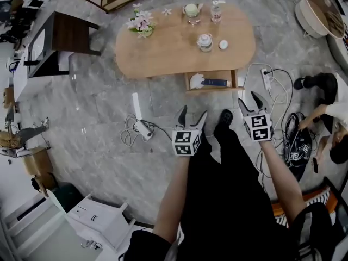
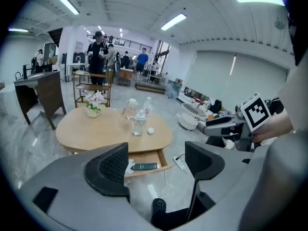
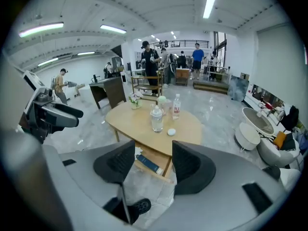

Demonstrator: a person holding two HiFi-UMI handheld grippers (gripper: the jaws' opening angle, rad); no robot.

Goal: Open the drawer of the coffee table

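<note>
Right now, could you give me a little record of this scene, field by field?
Table: oval wooden coffee table
Drawer: drawer stands open
In drawer: a dark flat item and something white
On top: flowers, bottle, a jar, another jar, small white round thing
Left gripper: jaws apart, empty, clear of the table
Right gripper: jaws apart, empty, clear of the table
</note>
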